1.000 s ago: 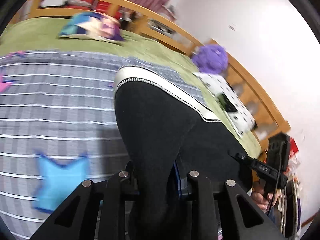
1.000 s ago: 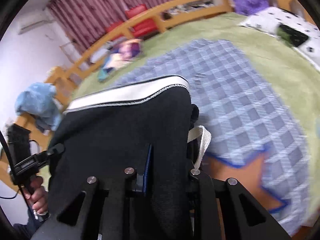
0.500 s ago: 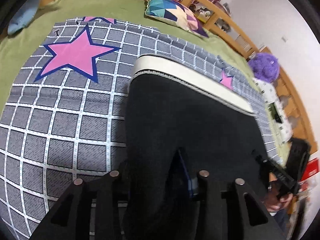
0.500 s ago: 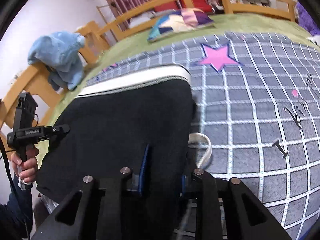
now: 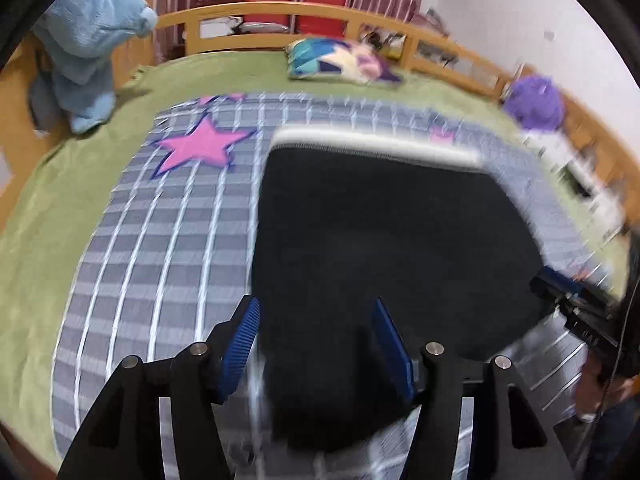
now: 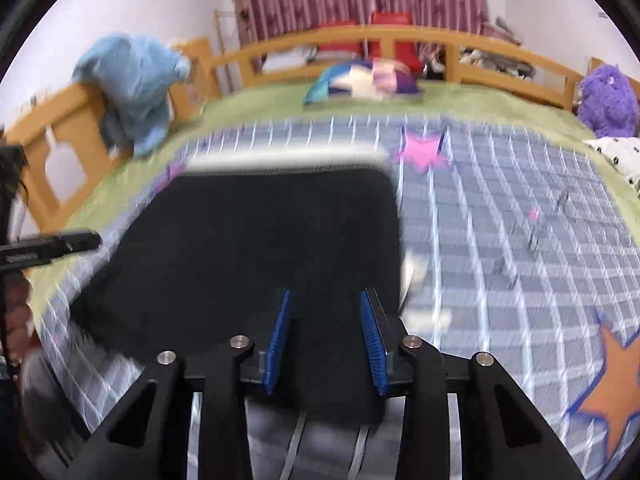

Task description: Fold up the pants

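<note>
Black pants point(image 5: 380, 248) with a white waistband point(image 5: 376, 148) lie folded flat on a grey checked blanket point(image 5: 160, 248). In the left wrist view my left gripper point(image 5: 316, 312) stands over their near left edge, jaws opening, the blue pads point(image 5: 244, 336) apart with black cloth between them but not pressed. In the right wrist view the pants point(image 6: 248, 240) fill the middle. My right gripper point(image 6: 324, 308) is over their near right part, jaws opening, its pads point(image 6: 370, 332) clear of the cloth. Each view shows the other gripper at its edge.
A green bedspread point(image 5: 52, 184) covers a bed with a wooden rail point(image 6: 400, 36). A blue plush point(image 6: 136, 80), a patterned cushion point(image 6: 360, 80) and a purple plush point(image 6: 608, 96) sit along the far side. A white drawstring point(image 6: 412, 272) lies beside the pants. A person's hand point(image 6: 16, 320) shows at left.
Both grippers went from shut on the black cloth to jaws apart. The pants dropped flat onto the blanket, and both cameras swung round toward the headboard.
</note>
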Action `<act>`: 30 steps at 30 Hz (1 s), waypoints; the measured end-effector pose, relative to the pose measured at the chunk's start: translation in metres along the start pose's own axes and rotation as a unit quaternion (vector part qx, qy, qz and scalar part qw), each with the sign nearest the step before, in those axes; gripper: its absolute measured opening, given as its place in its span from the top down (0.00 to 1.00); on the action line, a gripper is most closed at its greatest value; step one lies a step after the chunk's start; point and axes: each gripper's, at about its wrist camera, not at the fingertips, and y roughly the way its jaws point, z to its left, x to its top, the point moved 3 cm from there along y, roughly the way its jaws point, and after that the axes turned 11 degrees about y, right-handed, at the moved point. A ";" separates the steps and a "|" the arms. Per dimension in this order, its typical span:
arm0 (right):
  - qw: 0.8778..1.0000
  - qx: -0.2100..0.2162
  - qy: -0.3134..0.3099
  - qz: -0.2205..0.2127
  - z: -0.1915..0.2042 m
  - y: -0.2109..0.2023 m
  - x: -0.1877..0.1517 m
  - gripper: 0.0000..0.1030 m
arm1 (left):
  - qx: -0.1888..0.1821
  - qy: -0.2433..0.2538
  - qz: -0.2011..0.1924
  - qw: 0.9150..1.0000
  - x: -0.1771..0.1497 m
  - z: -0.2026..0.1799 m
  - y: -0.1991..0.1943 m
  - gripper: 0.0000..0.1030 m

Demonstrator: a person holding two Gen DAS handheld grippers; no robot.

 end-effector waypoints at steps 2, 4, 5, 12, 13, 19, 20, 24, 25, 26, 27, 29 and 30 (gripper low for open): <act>0.999 -0.032 -0.010 0.017 -0.002 0.010 -0.029 0.65 | -0.005 0.000 0.025 1.000 -0.027 -0.004 0.014 0.42; 0.999 -0.039 -0.006 0.032 -0.005 0.012 -0.041 0.65 | -0.030 -0.032 0.035 0.998 -0.045 0.000 0.021 0.42; 0.998 -0.039 0.000 0.040 -0.006 0.011 -0.044 0.65 | -0.041 -0.043 0.033 0.998 -0.045 0.004 0.019 0.42; 1.000 0.001 -0.010 0.008 0.002 -0.030 -0.007 0.61 | -0.033 -0.032 -0.019 0.999 -0.001 0.024 -0.022 0.44; 1.000 0.003 -0.013 -0.006 0.006 -0.033 0.005 0.58 | -0.030 -0.031 -0.028 0.999 0.011 0.025 -0.024 0.44; 0.999 0.005 -0.019 -0.044 0.024 -0.002 0.072 0.53 | -0.013 -0.002 -0.051 0.999 0.081 0.009 0.008 0.44; 0.999 0.003 -0.014 -0.049 0.025 0.008 0.083 0.52 | -0.013 0.004 -0.056 0.998 0.095 0.005 0.021 0.44; 0.999 0.003 -0.010 -0.053 0.028 0.057 0.119 0.52 | -0.012 0.008 -0.063 0.998 0.132 -0.007 0.057 0.44; 0.999 0.004 -0.011 -0.052 0.028 0.070 0.125 0.52 | -0.013 0.006 -0.066 0.998 0.141 -0.008 0.068 0.42; 0.999 0.004 -0.012 -0.047 0.028 0.081 0.126 0.51 | -0.014 0.004 -0.064 0.998 0.146 -0.008 0.080 0.38; 0.999 -0.002 -0.016 -0.034 0.027 0.098 0.127 0.50 | -0.010 0.004 -0.051 0.999 0.151 -0.007 0.100 0.34; 0.999 -0.026 -0.035 0.007 0.024 0.131 0.123 0.50 | 0.009 0.005 -0.032 0.999 0.149 -0.003 0.128 0.35; 0.999 -0.027 -0.035 0.014 0.020 0.138 0.122 0.49 | 0.001 0.000 -0.030 1.000 0.145 -0.001 0.136 0.34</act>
